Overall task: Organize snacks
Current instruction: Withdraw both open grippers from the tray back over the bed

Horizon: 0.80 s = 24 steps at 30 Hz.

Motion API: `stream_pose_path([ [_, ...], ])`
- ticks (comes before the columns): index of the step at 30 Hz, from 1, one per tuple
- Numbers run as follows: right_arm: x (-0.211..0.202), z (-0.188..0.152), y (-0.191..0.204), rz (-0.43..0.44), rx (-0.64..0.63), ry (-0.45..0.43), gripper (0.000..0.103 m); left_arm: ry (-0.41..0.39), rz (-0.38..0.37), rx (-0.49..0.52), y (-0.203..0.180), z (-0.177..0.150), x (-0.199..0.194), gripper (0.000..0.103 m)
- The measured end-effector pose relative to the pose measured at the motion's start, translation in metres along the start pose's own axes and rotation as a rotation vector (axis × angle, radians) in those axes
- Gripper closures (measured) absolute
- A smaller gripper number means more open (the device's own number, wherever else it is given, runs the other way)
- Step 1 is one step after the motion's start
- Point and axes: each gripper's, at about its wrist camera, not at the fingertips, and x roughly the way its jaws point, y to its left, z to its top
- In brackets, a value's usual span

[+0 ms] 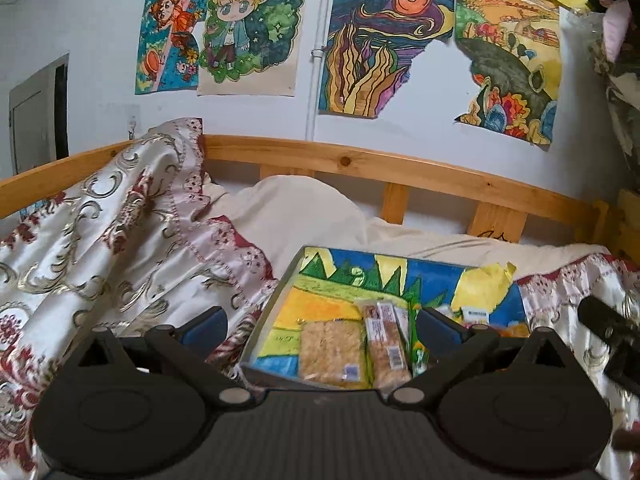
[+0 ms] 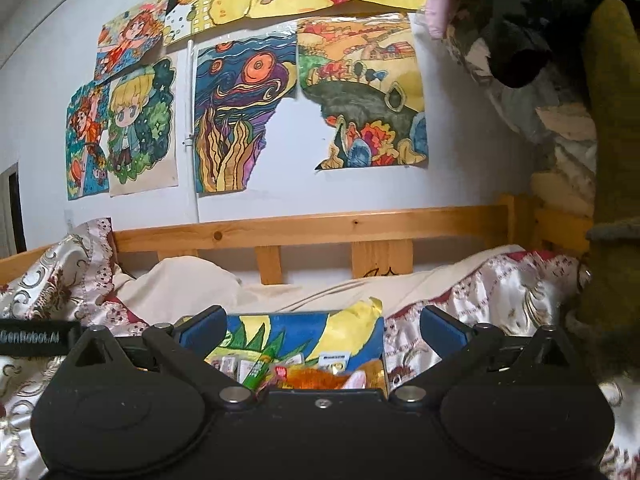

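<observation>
1. Left gripper (image 1: 320, 320): jaws wide apart, nothing between the pads. Hovers at the near edge of the tray (image 1: 256, 336).
2. Snacks lie straight ahead of the left jaws, in the gap. Square cracker pack (image 1: 330, 352) sits nearest, centre-left of the gap; bar (image 1: 386, 344) just right of it, touching or nearly so; green stick (image 1: 418, 344) hard against the right pad.
3. Bar and green stick run long axis away from the jaws, roughly along the approach line, so the left jaws would close across their short width. My read: good alignment for a pinch, no wrist turn needed.
4. Right gripper (image 2: 320, 330): jaws also wide apart, empty. Green stick (image 2: 258, 370) lies ahead and left of centre, tilted; orange pack (image 2: 320, 378) is ahead, mostly hidden below the gripper body.
5. Yellow bag (image 2: 356, 320) stands further out, at the tray's far side, between the right jaws.
6. Judgement: left is nearer and squarer to bar and cracker pack; right suits the orange pack or yellow bag.
7. Beyond: bedding, wooden rail (image 1: 360, 160).
</observation>
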Motion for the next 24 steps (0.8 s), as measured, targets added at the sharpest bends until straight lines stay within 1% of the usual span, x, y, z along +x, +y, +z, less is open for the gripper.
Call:
stream_pose_path([
  [4,-0.023,-0.007,0.000,-0.001,0.029,0.019,0.001,-0.004,0.011,0.017,0.006,-0.013,-0.019,0.001],
  [11,-0.063,-0.020,0.006,-0.001,0.021,0.043,0.001,-0.023,0.009,0.022,0.022,-0.034,-0.058,0.001],
  [17,-0.091,-0.028,0.018,0.024,-0.013,0.052,0.001,-0.036,-0.007,-0.005,0.037,-0.049,-0.084,0.001],
  [24,-0.114,-0.032,0.032,0.039,-0.048,0.049,0.001,-0.060,-0.008,0.009,0.055,-0.067,-0.107,0.001],
])
